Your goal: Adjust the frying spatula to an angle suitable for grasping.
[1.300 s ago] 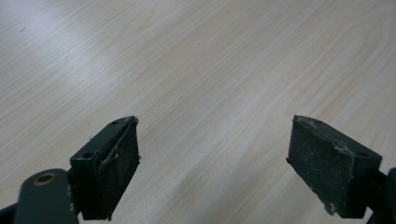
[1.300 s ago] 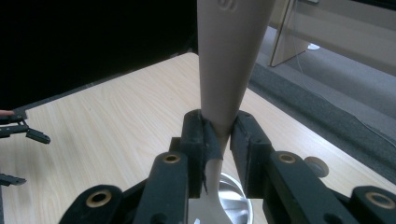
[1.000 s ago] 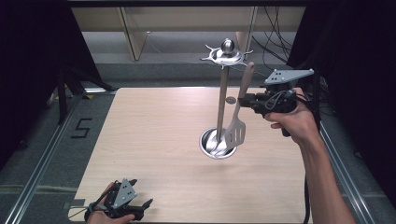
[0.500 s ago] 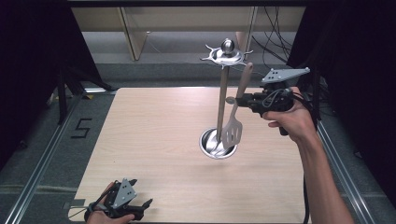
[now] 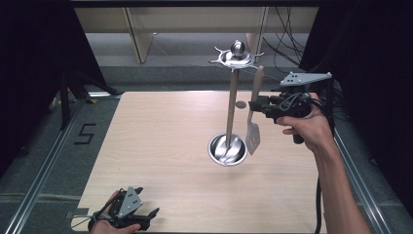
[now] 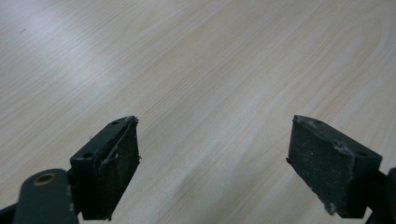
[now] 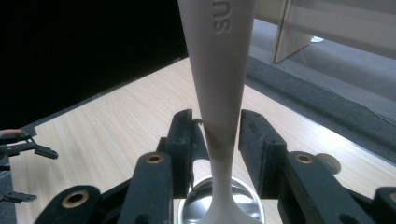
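The right gripper (image 5: pixel 254 106) has just been opening its jaws, and the pale handle of the slotted spatula (image 5: pixel 253 131) stands between them with a small gap on each side, so the pads no longer press on it. The spatula hangs upright from the utensil stand (image 5: pixel 233 87), whose round steel base (image 5: pixel 227 149) lies below and just beyond this gripper. The left gripper (image 6: pixel 212 154) rests with its jaws wide above the bare wooden counter (image 5: pixel 160 146), well apart from the stand.

Pale wood surface (image 5: pixel 160 146) on grey floor (image 5: pixel 44 146); black curtains (image 5: pixel 29 44) both sides; wooden shelf (image 5: pixel 146 34) behind; cables (image 5: pixel 287 39) trailing at back right.
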Action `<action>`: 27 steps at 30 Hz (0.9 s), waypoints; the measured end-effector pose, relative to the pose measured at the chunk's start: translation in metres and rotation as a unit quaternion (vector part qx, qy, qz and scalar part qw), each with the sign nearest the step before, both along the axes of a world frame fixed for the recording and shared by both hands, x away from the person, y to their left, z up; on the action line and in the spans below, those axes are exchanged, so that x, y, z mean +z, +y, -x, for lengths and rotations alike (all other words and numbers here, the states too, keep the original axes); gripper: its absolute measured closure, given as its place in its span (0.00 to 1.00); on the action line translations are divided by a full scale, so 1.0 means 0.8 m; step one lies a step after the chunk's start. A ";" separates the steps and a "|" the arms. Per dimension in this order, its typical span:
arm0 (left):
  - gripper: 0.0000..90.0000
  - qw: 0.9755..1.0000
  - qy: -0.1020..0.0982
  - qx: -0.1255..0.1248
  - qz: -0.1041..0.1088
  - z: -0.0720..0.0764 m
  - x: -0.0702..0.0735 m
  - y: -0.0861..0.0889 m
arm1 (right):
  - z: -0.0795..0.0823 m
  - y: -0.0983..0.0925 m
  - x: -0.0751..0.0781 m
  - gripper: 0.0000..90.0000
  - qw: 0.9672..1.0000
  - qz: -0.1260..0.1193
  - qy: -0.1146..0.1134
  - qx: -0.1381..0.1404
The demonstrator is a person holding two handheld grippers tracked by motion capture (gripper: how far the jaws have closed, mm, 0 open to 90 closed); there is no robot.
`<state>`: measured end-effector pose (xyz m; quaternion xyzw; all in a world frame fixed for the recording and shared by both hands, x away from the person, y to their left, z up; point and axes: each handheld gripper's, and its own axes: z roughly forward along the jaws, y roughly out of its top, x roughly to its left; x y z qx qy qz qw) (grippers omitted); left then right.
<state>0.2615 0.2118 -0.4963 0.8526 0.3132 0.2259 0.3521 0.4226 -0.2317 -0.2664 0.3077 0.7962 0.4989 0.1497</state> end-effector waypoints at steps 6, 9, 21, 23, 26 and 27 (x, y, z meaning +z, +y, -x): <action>0.18 1.000 -0.003 0.002 0.002 0.000 0.001 0.001 | 0.008 -0.009 -0.002 0.61 1.000 -0.009 -0.010 -0.016; 0.18 1.000 -0.001 0.003 0.004 0.001 0.001 0.001 | 0.012 -0.015 -0.007 0.58 1.000 -0.019 -0.007 -0.022; 0.18 1.000 0.001 0.002 0.006 0.000 -0.001 -0.001 | 0.030 -0.032 -0.028 0.51 0.999 -0.012 -0.011 -0.047; 0.18 1.000 0.001 0.003 0.006 0.000 -0.001 -0.001 | 0.033 -0.034 -0.033 0.50 0.999 -0.008 -0.002 -0.047; 0.18 1.000 0.001 0.003 0.007 0.000 -0.001 -0.001 | 0.035 -0.037 -0.038 0.49 0.999 0.001 -0.008 -0.052; 0.18 1.000 0.001 0.002 0.007 0.000 -0.001 -0.001 | 0.040 -0.038 -0.042 0.48 0.998 0.010 -0.004 -0.066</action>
